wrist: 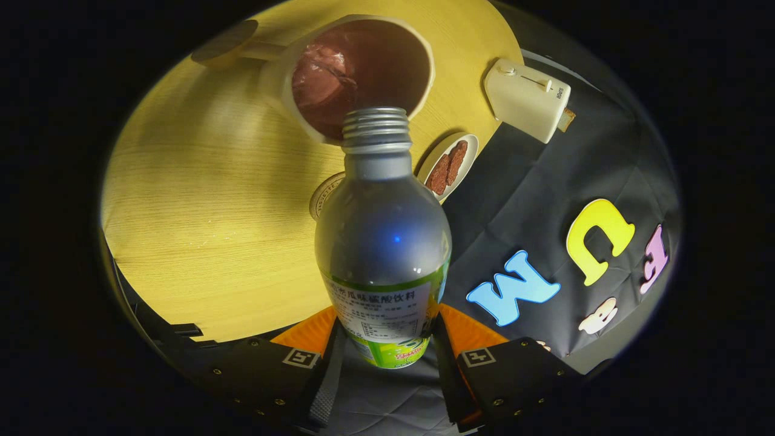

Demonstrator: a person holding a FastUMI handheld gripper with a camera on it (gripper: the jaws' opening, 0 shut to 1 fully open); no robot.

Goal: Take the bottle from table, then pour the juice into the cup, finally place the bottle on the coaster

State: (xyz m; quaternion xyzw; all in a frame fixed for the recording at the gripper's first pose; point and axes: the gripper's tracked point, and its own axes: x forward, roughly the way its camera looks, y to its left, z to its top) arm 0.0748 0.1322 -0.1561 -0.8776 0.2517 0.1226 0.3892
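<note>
A silver bottle (382,242) with a green and white label sits between my two fingers, and the gripper (384,330) is shut on its lower body. The bottle is tipped forward, its open threaded neck reaching to the rim of a cream cup (357,72). The cup's dark inside faces me, and its handle points away to the left. A round coaster (319,192) lies on the wooden table (212,200), mostly hidden behind the bottle's shoulder.
A small dish (449,165) with brown slices rests at the table's edge, just right of the bottle neck. A cream toaster (525,99) stands beyond it. A flat round object (224,42) lies past the cup handle.
</note>
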